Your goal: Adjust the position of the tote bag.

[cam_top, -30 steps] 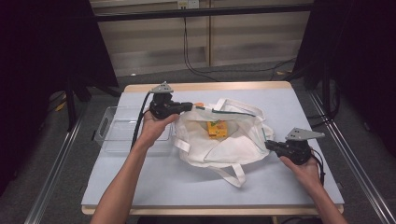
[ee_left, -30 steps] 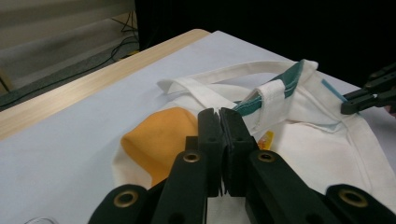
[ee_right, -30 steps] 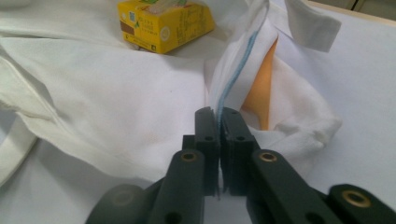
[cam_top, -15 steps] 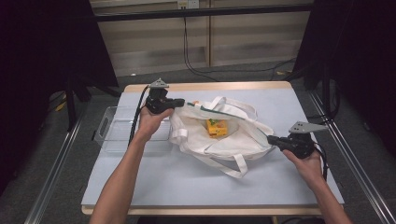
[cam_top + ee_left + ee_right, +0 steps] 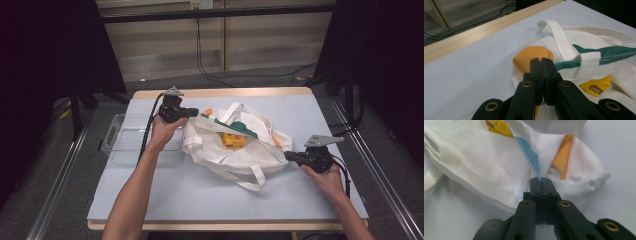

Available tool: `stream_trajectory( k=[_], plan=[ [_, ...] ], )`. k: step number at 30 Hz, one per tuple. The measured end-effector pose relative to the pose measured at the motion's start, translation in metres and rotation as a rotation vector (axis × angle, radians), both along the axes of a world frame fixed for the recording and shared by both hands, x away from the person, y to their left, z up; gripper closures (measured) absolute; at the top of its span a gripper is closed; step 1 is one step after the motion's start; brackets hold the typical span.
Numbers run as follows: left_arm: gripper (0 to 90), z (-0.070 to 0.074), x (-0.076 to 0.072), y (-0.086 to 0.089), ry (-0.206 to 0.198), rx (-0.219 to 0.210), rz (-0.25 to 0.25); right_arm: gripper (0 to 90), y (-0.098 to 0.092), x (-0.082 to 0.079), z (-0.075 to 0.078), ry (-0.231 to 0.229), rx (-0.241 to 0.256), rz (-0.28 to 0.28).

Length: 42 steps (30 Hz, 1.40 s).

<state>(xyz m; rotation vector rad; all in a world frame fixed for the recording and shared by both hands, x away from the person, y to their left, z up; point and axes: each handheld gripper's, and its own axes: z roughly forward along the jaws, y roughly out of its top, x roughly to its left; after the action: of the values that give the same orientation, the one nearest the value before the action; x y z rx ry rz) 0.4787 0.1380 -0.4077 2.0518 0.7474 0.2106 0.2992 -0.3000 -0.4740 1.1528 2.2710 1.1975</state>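
Bag: white tote bag [image 5: 235, 150] is lying mid-table, mouth stretched open (a yellow packet [image 5: 233, 140] is showing inside).
Left gripper [image 5: 196, 113]: clamping the bag's rim.
Right gripper [image 5: 287, 155]: pinching the opposite rim.
Beside: clear tray [image 5: 120, 137] is sitting left of it.

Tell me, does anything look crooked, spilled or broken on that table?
Nothing is spilled or broken. The white tote bag lies rumpled and stretched slantwise, because the left gripper and right gripper are each shut on its rim at opposite ends. A yellow packet sits inside.
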Motion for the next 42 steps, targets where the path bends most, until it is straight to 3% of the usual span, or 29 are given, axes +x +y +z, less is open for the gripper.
stream_trajectory(
  k=[4, 7, 9, 10, 18, 21, 22, 23, 25, 28, 30, 31, 35, 36, 41, 42],
  plan=[
    [87.9, 0.000, -0.001, 0.000, 0.003, -0.020, 0.003, 86.3, 0.002, 0.000, 0.000, -0.006, -0.014, 0.000],
    [84.9, 0.001, -0.005, 0.006, 0.021, -0.053, 0.001, 75.2, 0.003, -0.004, 0.004, -0.021, 0.001, -0.002],
    [78.2, -0.001, -0.011, 0.008, 0.019, -0.106, 0.021, 69.3, 0.003, -0.005, 0.006, -0.021, 0.009, 0.008],
    [73.2, 0.000, -0.013, 0.007, 0.008, -0.088, 0.021, 64.2, 0.003, -0.005, 0.007, -0.020, 0.031, 0.006],
    [57.6, 0.006, -0.028, 0.002, -0.025, -0.113, -0.008, 60.4, 0.008, -0.006, 0.022, -0.065, 0.063, 0.015],
    [52.4, 0.014, -0.037, 0.007, -0.037, -0.167, -0.012, 59.5, 0.009, -0.005, 0.028, -0.084, 0.079, 0.023],
    [51.3, 0.014, -0.037, 0.007, -0.037, -0.167, -0.012, 58.8, 0.010, -0.005, 0.030, -0.089, 0.088, 0.029],
    [51.3, 0.019, -0.045, 0.012, -0.063, -0.180, -0.014, 57.4, 0.010, -0.005, 0.031, -0.091, 0.090, 0.035],
    [51.8, 0.021, -0.055, 0.015, -0.070, -0.213, -0.034, 55.3, 0.012, -0.005, 0.035, -0.097, 0.103, 0.041],
    [54.7, 0.022, -0.067, 0.016, -0.095, -0.210, -0.051, 54.8, 0.014, -0.003, 0.038, -0.100, 0.116, 0.050],
    [56.9, 0.020, -0.084, 0.016, -0.118, -0.194, -0.082, 54.9, 0.021, 0.000, 0.042, -0.113, 0.120, 0.066],
    [58.3, 0.020, -0.089, 0.017, -0.123, -0.215, -0.086, 55.0, 0.025, 0.002, 0.044, -0.116, 0.115, 0.077],
    [63.6, 0.021, -0.100, 0.018, -0.127, -0.210, -0.116, 55.9, 0.034, 0.008, 0.049, -0.133, 0.118, 0.094],
    [64.9, 0.020, -0.110, 0.016, -0.126, -0.190, -0.140, 56.3, 0.037, 0.010, 0.050, -0.135, 0.124, 0.101],
    [66.2, 0.015, -0.128, 0.012, -0.124, -0.181, -0.181, 58.7, 0.044, 0.019, 0.047, -0.121, 0.120, 0.117],
    [66.7, 0.014, -0.131, 0.009, -0.124, -0.152, -0.195, 59.0, 0.045, 0.020, 0.047, -0.122, 0.122, 0.121]
  ],
)
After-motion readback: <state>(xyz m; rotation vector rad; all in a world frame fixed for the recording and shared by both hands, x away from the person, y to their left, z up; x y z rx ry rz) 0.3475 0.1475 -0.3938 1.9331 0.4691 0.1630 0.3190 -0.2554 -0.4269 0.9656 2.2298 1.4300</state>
